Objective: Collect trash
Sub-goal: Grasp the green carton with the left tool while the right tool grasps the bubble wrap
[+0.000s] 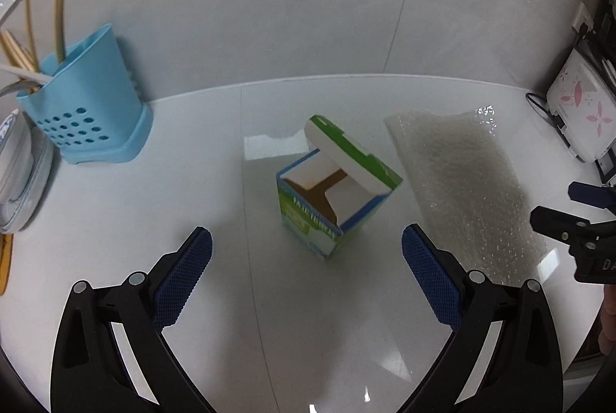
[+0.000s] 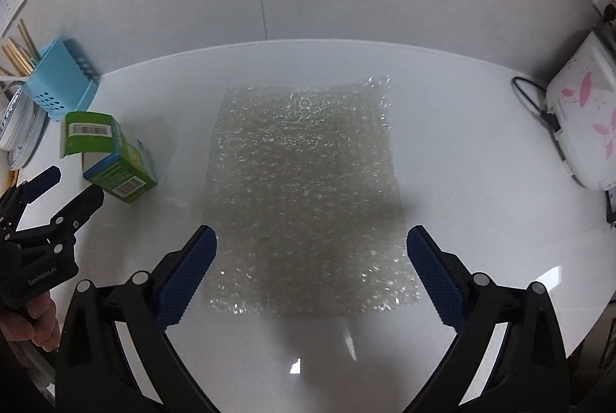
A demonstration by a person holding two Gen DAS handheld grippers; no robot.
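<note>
An open green and blue carton (image 1: 331,197) stands on the white counter, lid flap up; it also shows at the left of the right wrist view (image 2: 115,158). A sheet of clear bubble wrap (image 2: 304,197) lies flat on the counter, to the right of the carton (image 1: 462,197). My left gripper (image 1: 307,247) is open and empty, just short of the carton. My right gripper (image 2: 312,247) is open and empty, its fingers over the near end of the bubble wrap. Each gripper shows at the edge of the other's view.
A blue utensil holder (image 1: 88,104) with chopsticks stands at the back left, next to stacked plates (image 1: 15,174). A white appliance with pink flowers (image 2: 581,112) and its cable sit at the right. A tiled wall runs behind the counter.
</note>
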